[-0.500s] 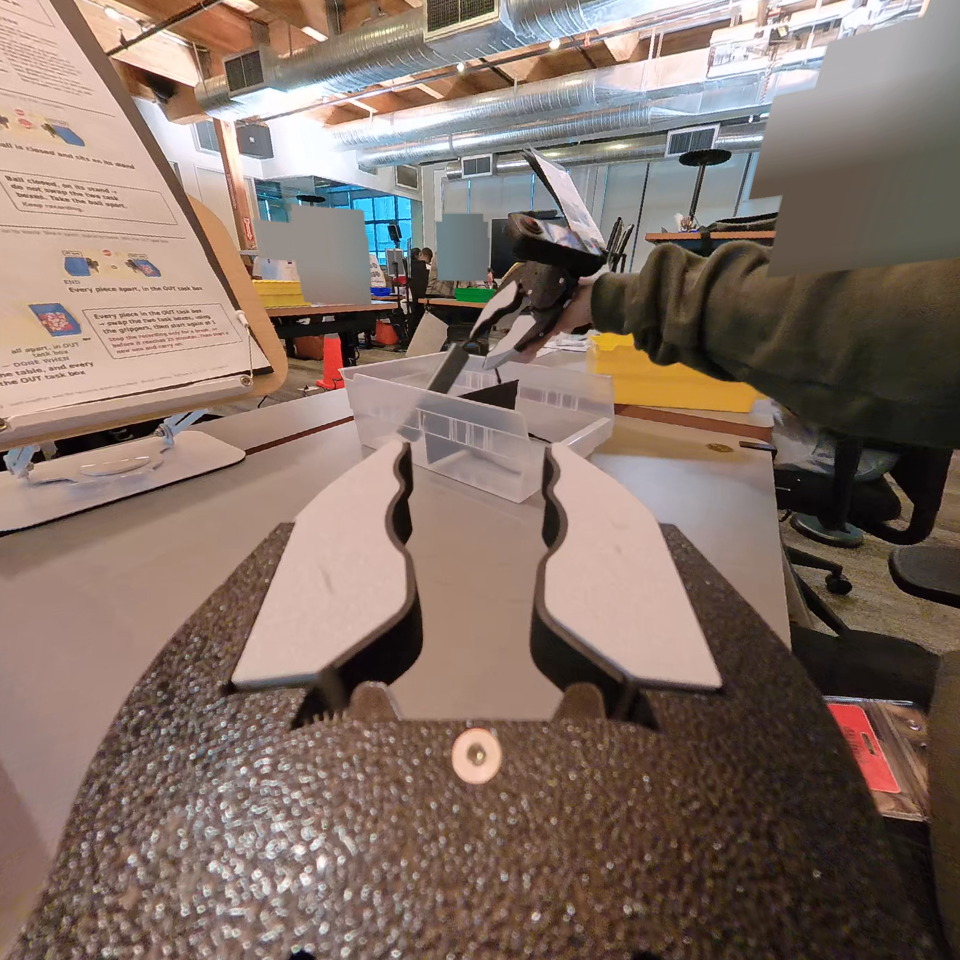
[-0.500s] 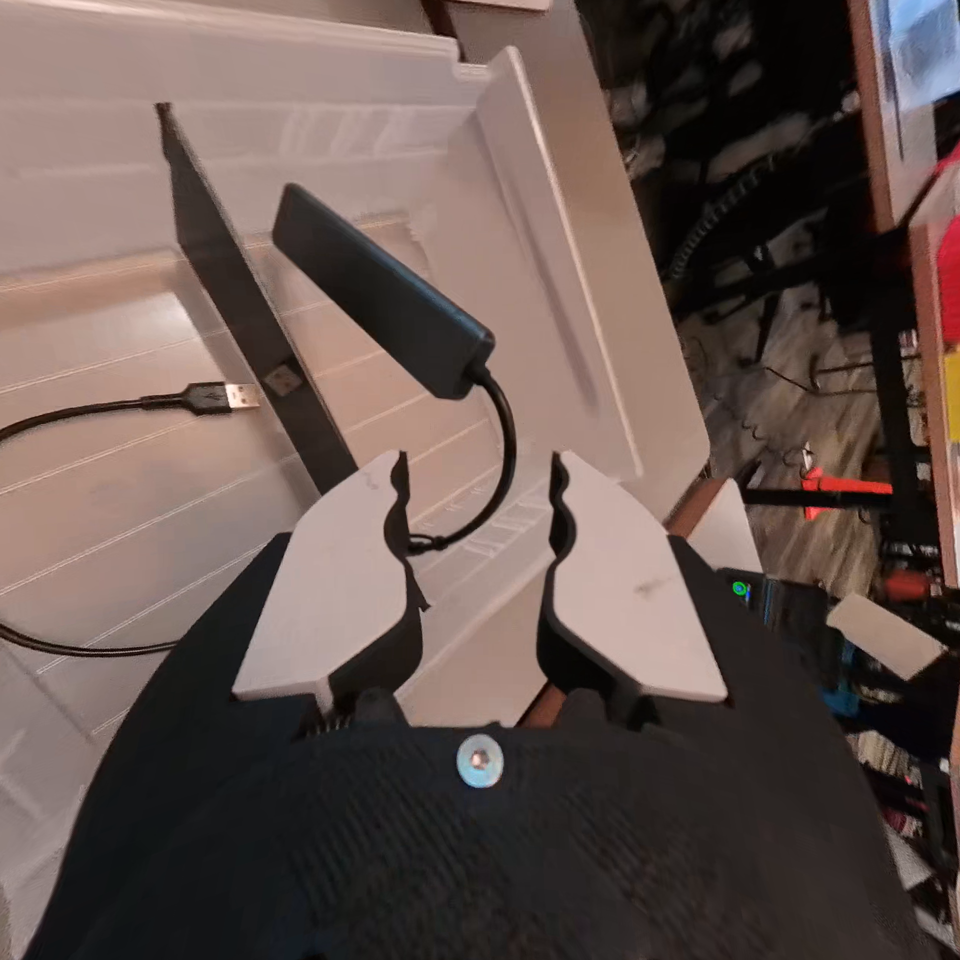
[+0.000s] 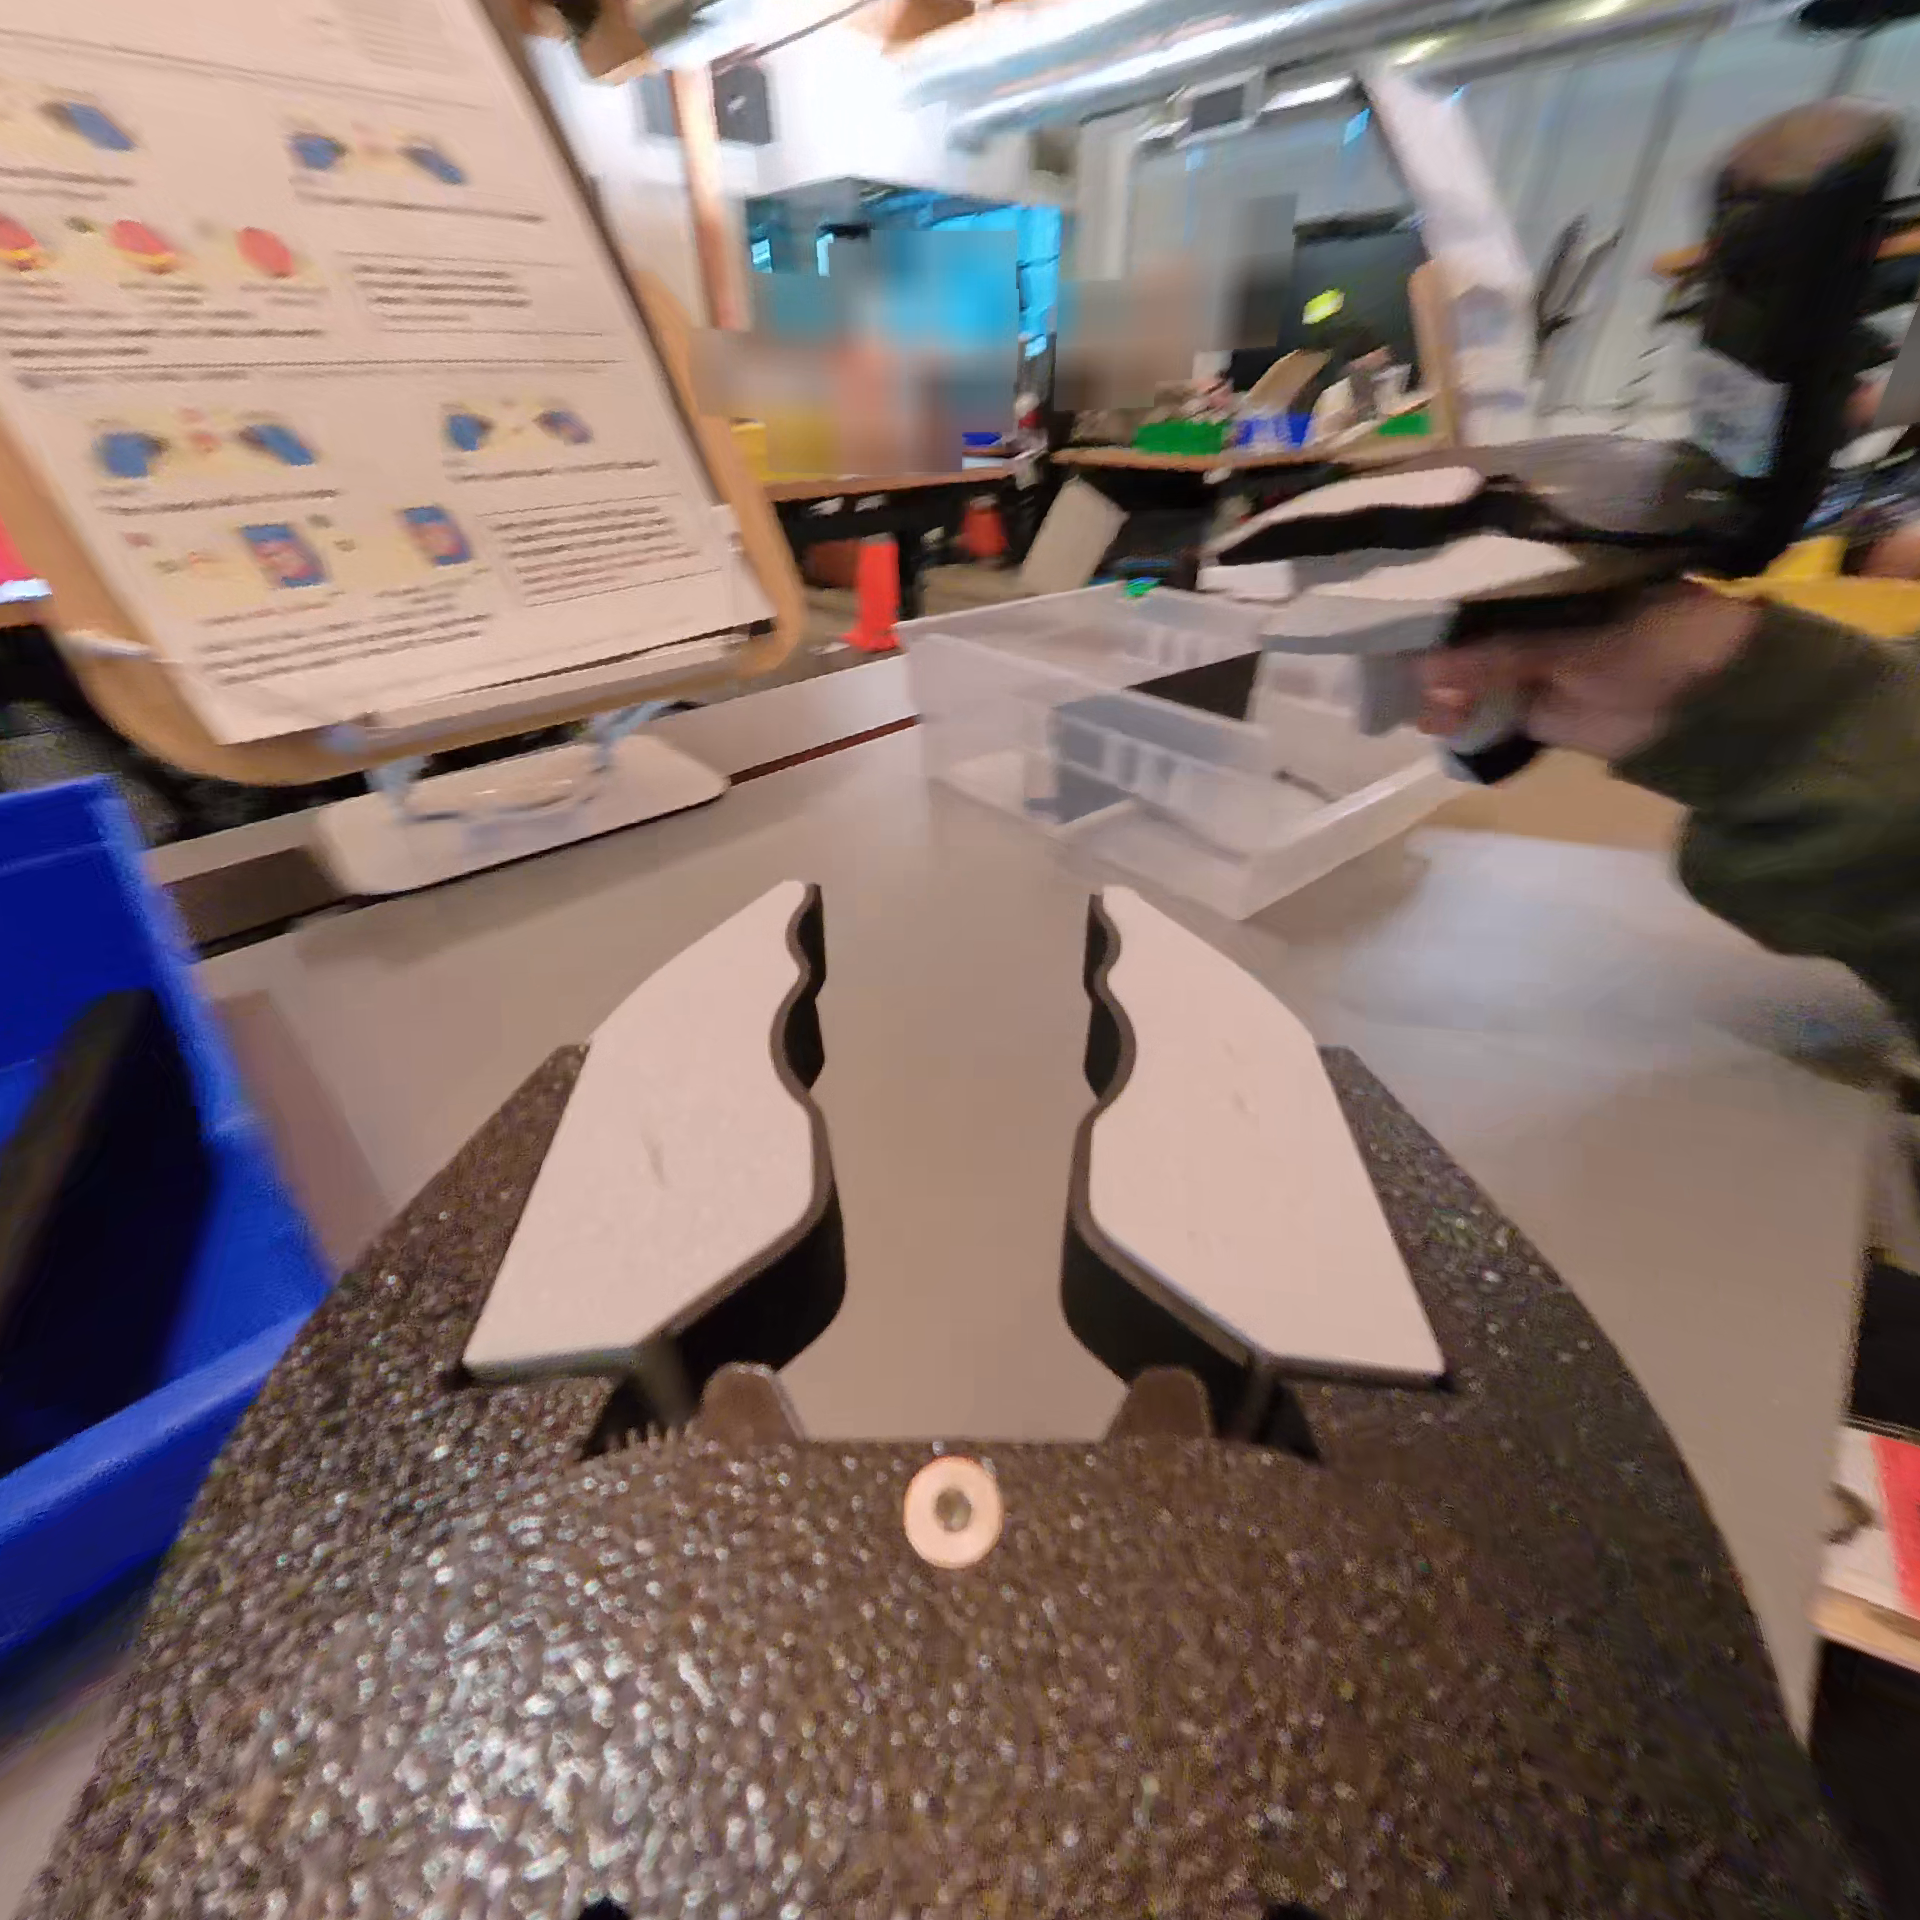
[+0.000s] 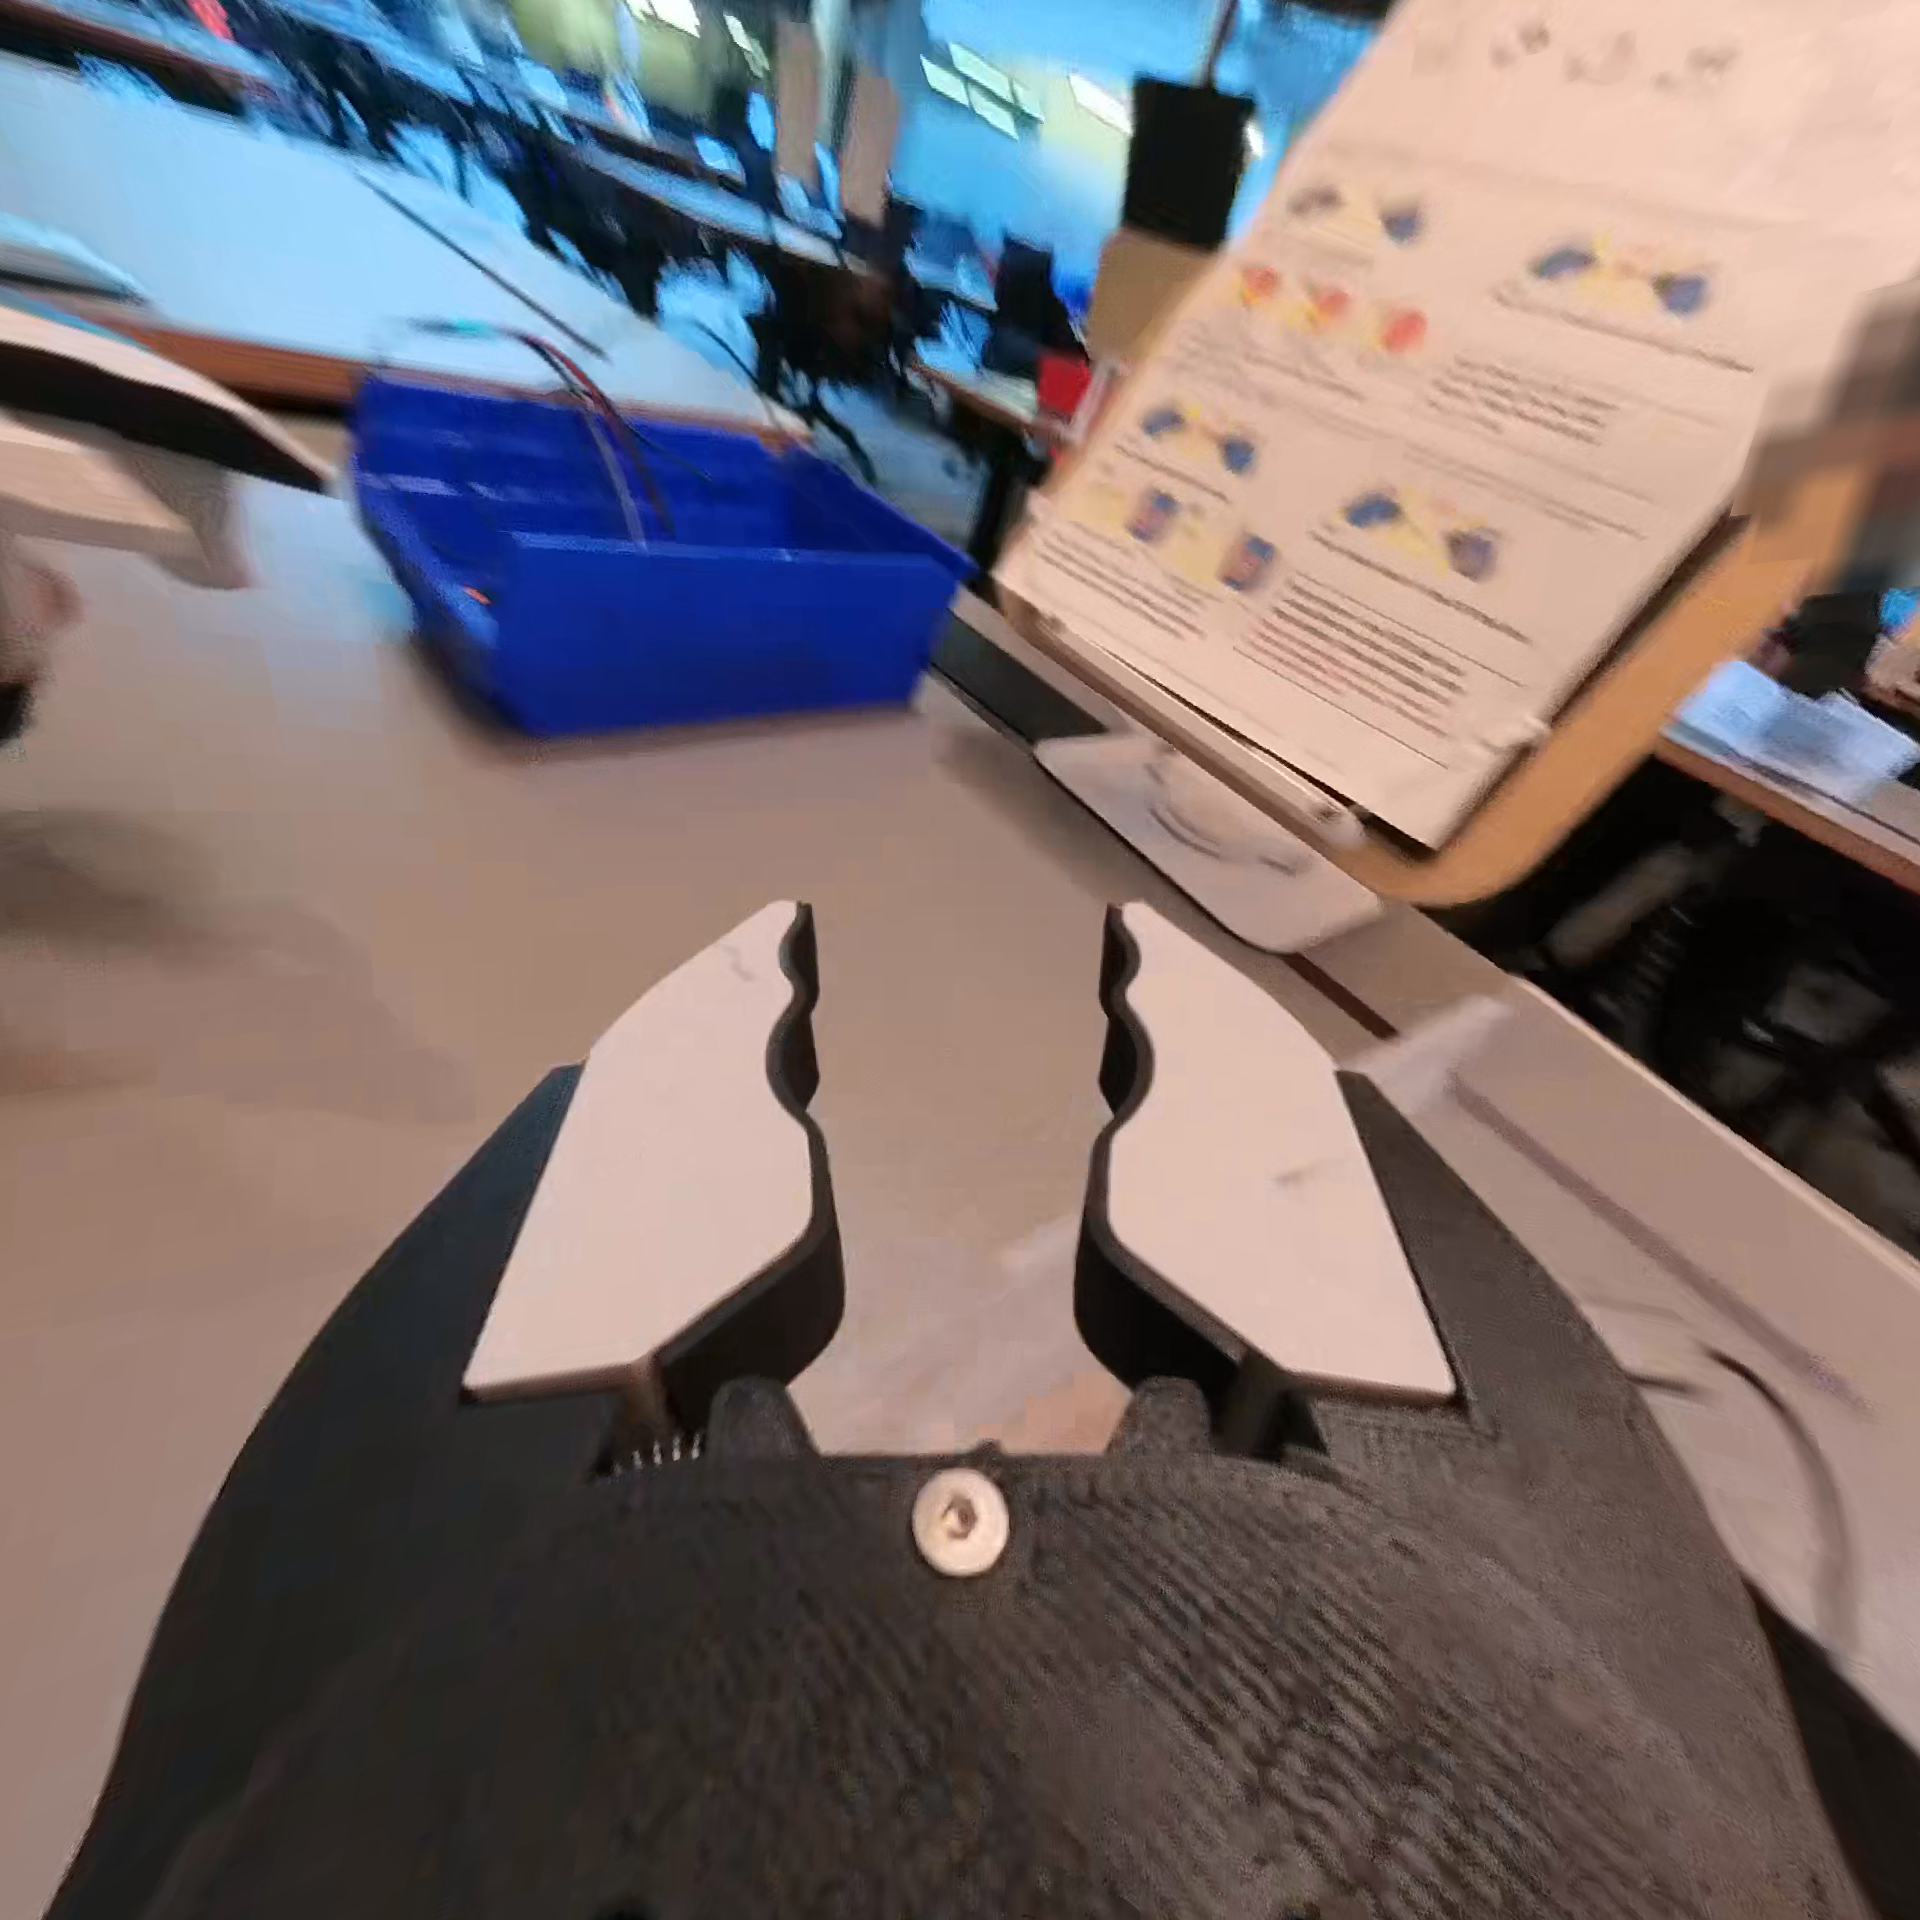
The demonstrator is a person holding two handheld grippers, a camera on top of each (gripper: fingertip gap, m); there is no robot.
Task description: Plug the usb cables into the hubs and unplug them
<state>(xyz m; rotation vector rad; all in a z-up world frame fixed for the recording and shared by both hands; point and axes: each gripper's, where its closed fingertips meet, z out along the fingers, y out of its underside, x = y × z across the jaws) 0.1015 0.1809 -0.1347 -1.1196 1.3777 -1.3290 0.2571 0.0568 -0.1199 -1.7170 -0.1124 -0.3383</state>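
While both gape empty, left tool (image 3: 951,904) faces clear bin (image 3: 1132,727).

The left claw (image 3: 951,914) points forward, level and low, its two pale fingers (image 3: 686,1143) spread well apart with nothing between them. The right claw (image 4: 956,925), seen from its own camera, likewise has its fingers (image 4: 675,1153) parted and empty. In the left wrist view the right claw (image 3: 1236,566) appears farther off at the upper right, turned on its side and pointing left, its fingers stacked one above the other with a narrow gap showing. A hand (image 3: 1507,696) grips its handle from below, and an olive-green sleeve (image 3: 1797,790) runs off the right edge. Both views are motion-blurred.
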